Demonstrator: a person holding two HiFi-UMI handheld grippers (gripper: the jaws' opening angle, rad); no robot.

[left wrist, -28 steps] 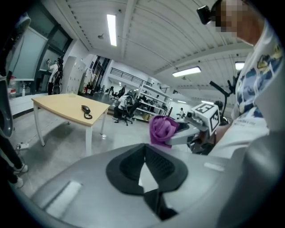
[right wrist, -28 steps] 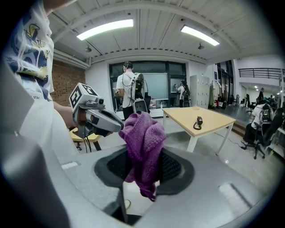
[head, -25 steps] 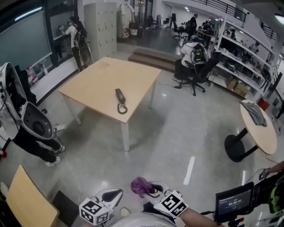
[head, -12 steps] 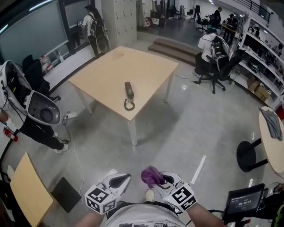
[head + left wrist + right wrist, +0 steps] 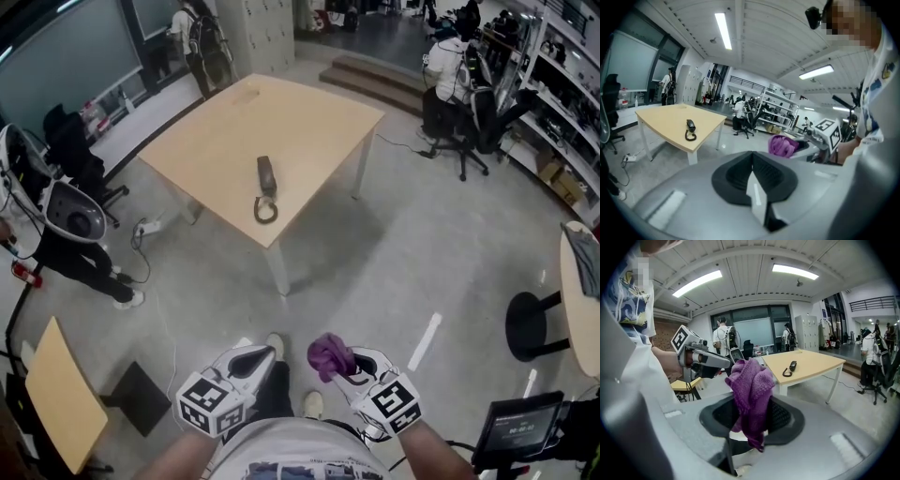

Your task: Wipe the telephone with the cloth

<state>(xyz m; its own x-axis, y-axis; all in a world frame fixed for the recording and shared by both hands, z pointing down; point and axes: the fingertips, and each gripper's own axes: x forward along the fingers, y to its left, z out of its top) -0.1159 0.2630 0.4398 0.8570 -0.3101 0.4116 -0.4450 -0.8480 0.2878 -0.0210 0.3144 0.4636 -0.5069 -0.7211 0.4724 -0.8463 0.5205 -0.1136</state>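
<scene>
A dark telephone handset [image 5: 266, 175] with a coiled cord lies near the front edge of a light wooden table [image 5: 234, 131], well ahead of me; it also shows far off as the handset [image 5: 690, 125] and the handset [image 5: 792, 365]. A purple cloth [image 5: 328, 355] bunches between the jaws of my right gripper [image 5: 343, 364], which is shut on it; the same cloth [image 5: 750, 397] fills the right gripper view. My left gripper [image 5: 255, 360] is shut with nothing in it, level with the right one, low in the head view. Both are far from the table.
Grey floor lies between me and the table. A person in dark clothes [image 5: 66, 248] stands at the left, a small wooden tabletop [image 5: 58, 398] at lower left. A round table [image 5: 581, 300] and a monitor [image 5: 516, 433] are on the right. An office chair [image 5: 469, 112] stands behind the table.
The table with the handset has come closer and shifted in the head view as I walk toward it. Both grippers stay shut, the cloth still in the right one.
</scene>
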